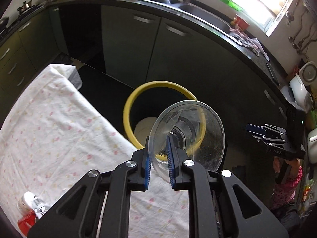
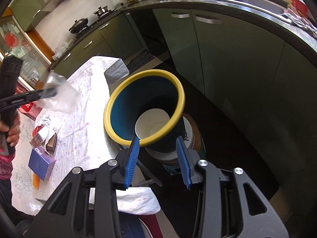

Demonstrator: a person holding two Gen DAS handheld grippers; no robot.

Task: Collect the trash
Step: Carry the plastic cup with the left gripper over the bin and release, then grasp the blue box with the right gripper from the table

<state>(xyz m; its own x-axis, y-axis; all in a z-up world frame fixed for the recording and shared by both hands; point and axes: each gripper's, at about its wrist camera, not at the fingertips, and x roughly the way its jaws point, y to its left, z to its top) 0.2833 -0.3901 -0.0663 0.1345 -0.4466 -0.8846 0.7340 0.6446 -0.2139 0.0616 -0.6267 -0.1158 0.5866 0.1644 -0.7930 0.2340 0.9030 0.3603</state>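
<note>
The step in hand is carrying a piece of trash to the bin. The left claw [image 1: 158, 154] is nearly closed, its blue pads pinching the wall of a clear plastic cup [image 1: 186, 136] that hangs tilted in the air above and just in front of the yellow-rimmed bin [image 1: 126, 111], which stands off the far long edge of the cloth-covered bench [image 1: 49, 119]. A white paper cup [image 2: 152, 123] already lies at the bin's bottom.

The right claw [image 2: 158, 154] is partly open with the bin's near wall between its pads; whether they press on it I cannot tell.

More trash, a blue box [image 2: 41, 162] and small packets [image 2: 42, 136], waits near the bench's near edge.

Next, the left claw probably has to bring the cup squarely over the rim and then open.
</note>
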